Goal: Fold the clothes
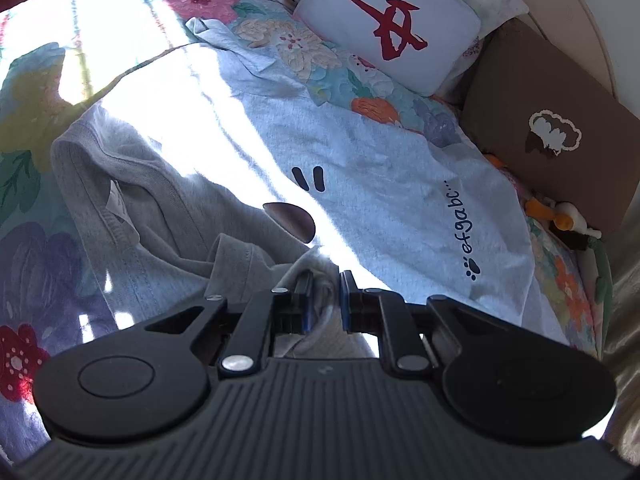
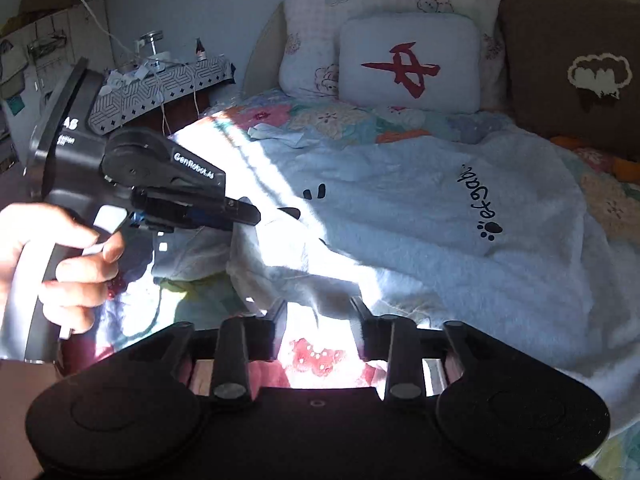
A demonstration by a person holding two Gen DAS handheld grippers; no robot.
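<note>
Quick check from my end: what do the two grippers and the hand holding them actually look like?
Both are matte black plastic. The left gripper has blue finger pads, silver pivot pins, round side discs, a ribbed body, and white "GenRobot.AI" lettering. The right gripper matches, with dark pads. The bare hand shows no sleeve.

Left tool clamped on fabric (hand gripping handle); right tool spread.

A home bedroom: floral quilt on a bed, pillows against the headboard.
</note>
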